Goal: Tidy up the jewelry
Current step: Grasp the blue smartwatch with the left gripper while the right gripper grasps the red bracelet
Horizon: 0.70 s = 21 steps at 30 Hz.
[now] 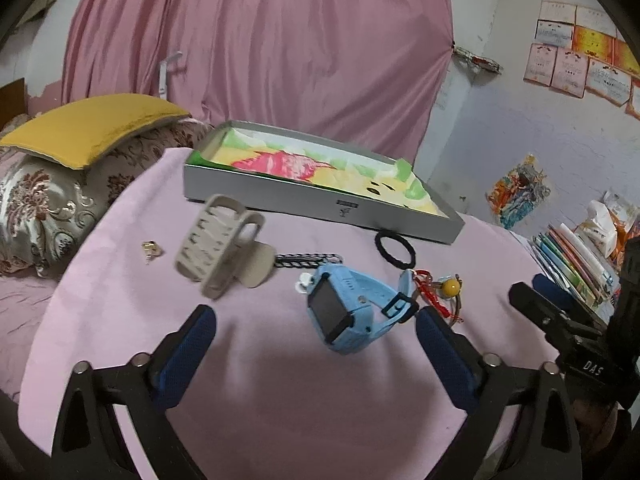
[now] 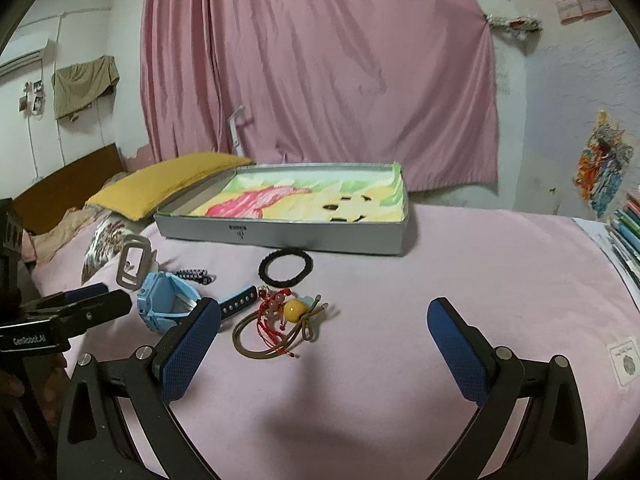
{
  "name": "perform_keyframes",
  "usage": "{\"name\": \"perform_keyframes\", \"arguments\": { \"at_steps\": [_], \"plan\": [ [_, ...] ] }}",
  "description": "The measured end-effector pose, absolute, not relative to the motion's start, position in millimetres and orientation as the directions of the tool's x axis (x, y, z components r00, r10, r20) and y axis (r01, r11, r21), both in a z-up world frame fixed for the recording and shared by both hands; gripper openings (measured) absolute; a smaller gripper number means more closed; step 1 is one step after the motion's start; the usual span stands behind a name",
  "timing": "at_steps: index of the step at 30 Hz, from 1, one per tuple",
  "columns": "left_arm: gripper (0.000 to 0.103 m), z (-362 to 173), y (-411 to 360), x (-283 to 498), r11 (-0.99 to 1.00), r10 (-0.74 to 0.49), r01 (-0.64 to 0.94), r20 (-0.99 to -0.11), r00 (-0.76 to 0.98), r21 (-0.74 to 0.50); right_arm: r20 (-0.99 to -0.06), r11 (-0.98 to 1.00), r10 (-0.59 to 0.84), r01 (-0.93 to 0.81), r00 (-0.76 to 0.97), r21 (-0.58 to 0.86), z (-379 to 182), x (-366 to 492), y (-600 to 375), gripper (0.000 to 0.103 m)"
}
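Jewelry: loose pieces lie scattered on the pink cloth [image 2: 440, 280] in front of the grey box [image 1: 280, 196]; none is in the box yet.
Box: open, shallow, lined with a bright printed paper; it sits at the far side of the cloth, its long wall facing both grippers.
Watch [image 1: 344, 308]: blue, lying on its side between the tips of the left gripper [image 1: 316, 332], nearer the right-hand finger; not touched.
Left gripper: spread wide, nothing between the pads, pointing down at the watch.
Right gripper [image 2: 324, 328]: spread wide and empty, hovering over the cord with the yellow bead [image 2: 294, 310] and red tassel [image 2: 272, 320].
Other pieces: beige claw clip [image 1: 224, 248], black hair tie [image 1: 396, 250], braided black-and-white cord [image 1: 308, 260], small gold piece [image 1: 151, 249] well off to the left.
Step, as I judge it: pick the watch with the left gripper.
How to do it well: centre the watch body between the pads before closing, and grip across the case, not the strap, which would likely flop.
Watch out: the strap buckle lies just beside the bead cord; lift straight up so nothing tangles or drags.
Crowding: the two grippers work close together, so move one at a time.
Placement: lower into the box and release near the liner, not from above.
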<state>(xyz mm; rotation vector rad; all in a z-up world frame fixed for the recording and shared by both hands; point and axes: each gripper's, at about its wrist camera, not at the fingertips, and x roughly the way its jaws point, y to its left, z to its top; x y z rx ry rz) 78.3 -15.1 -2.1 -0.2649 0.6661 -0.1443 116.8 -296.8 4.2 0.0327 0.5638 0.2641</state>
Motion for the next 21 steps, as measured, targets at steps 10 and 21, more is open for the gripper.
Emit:
{"name": "perform_keyframes", "arguments": {
  "at_steps": [10,21],
  "plan": [
    [0.062,-6,-28,103,0.948,-0.26,0.06,-0.647,0.717,-0.313,-0.622,0.931,0.348,-0.337,0.701,0.141,-9,150,-285,0.057],
    [0.04,-10,-30,118,0.947,-0.27,0.05,-0.703,0.657,-0.318,-0.691,0.89,0.399,-0.437,0.603,0.133,-9,184,-258,0.038]
  ]
}}
